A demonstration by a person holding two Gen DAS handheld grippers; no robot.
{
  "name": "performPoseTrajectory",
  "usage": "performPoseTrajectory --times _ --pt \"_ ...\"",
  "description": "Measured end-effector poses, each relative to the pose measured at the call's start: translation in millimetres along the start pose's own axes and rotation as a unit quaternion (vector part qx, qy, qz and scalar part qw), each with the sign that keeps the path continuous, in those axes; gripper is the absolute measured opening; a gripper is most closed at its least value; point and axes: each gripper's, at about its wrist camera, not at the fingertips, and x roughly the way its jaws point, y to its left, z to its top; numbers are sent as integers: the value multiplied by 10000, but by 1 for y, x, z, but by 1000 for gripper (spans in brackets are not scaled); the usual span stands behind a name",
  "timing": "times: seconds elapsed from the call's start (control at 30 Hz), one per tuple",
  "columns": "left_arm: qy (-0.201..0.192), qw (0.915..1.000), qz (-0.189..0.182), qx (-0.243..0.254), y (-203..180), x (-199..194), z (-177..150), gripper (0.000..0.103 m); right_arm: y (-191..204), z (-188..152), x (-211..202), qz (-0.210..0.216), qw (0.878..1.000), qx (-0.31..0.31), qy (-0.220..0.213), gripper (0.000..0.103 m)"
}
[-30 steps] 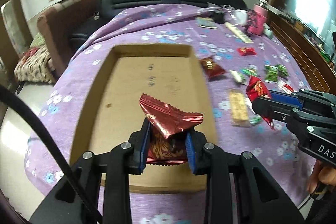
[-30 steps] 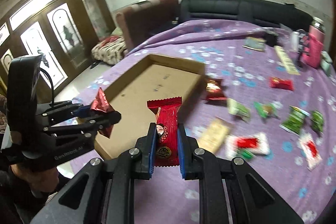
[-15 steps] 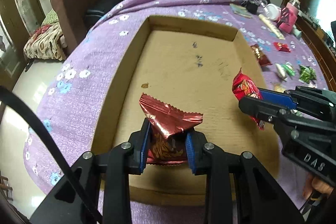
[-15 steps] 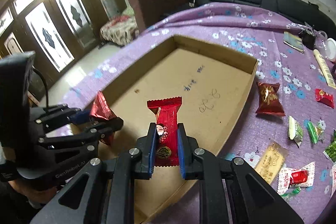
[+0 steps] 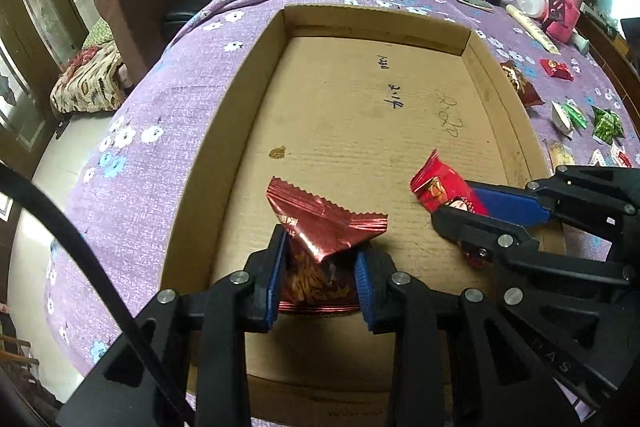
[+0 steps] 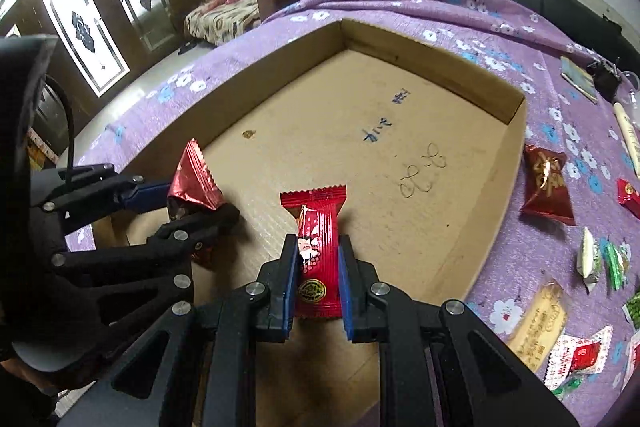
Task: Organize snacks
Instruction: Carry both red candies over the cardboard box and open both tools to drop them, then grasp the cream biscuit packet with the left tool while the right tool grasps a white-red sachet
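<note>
Holding two snacks over the near end of the cardboard tray (image 5: 256, 75): left gripper (image 5: 320, 267) jaws opening, foil packet (image 5: 324, 227) still between them; right gripper (image 6: 318, 279) clenched on the red candy bar (image 6: 316, 247). Step: deposit. Next: release both low over the bare floor. Remaining loose snacks (image 6: 546, 183) lie far right on the purple cloth (image 5: 160, 95).
</note>
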Motion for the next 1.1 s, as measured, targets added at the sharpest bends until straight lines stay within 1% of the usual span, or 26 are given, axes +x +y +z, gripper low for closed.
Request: performPoseTrajectory --times 0.07,0.13,0.17,0.2,0.23,0.27,0.3,0.33,0.37,0.43,0.53,0.6,0.67,0.8,0.87,1.0,1.1 --pt "2 10000 21 6 0 0 0 36 0 0 -1 6 10000 22 -11 18" --pt "23 10000 66 -23 1 0 0 41 -1 0 -2 7 10000 39 -16 18" --pt "32 10000 51 -58 3 -1 0 41 -2 -1 -4 18 10000 54 -34 18" --pt "45 9999 31 -103 5 -2 0 44 -4 -1 -5 9 10000 82 -56 18" --pt "48 9999 31 -134 6 -3 0 52 -4 -1 -6 21 9999 105 -78 18" --pt "28 9999 31 -162 8 -6 0 58 -5 -2 -10 91 9998 134 -115 18" --pt "-43 9998 39 -181 9 -11 1 68 -7 -3 -14 192 9995 182 -162 19" --pt "-92 9998 66 -189 10 -14 1 73 -8 -3 -17 263 9992 223 -205 20" --pt "-173 9996 116 -196 10 -20 1 75 -9 -3 -21 313 9988 260 -260 24" --pt "-272 9993 155 -184 10 -29 2 75 -11 -4 -31 374 9981 320 -372 32" --pt "-434 9987 222 -166 9 -42 2 76 -16 -6 -50 453 9963 421 -595 34" --pt "-524 9982 257 -152 7 -50 2 77 -23 -11 -70 449 9938 572 -835 37" --pt "-607 9978 243 -145 3 -58 3 77 -30 -18 -88 427 9913 643 -1065 45" --pt "-734 9971 189 -113 -7 -69 6 79 -50 -37 -122 189 9859 897 -1399 49" --pt "-784 9968 151 -91 -16 -73 8 80 -67 -54 -137 -70 9820 1120 -1517 55" --pt "-768 9970 -32 27 -38 -74 12 81 -98 -79 -152 -399 9756 1521 -1532 56" --pt "-738 9968 -143 261 -58 -75 12 81 -122 -102 -160 -729 9674 1864 -1549 56"
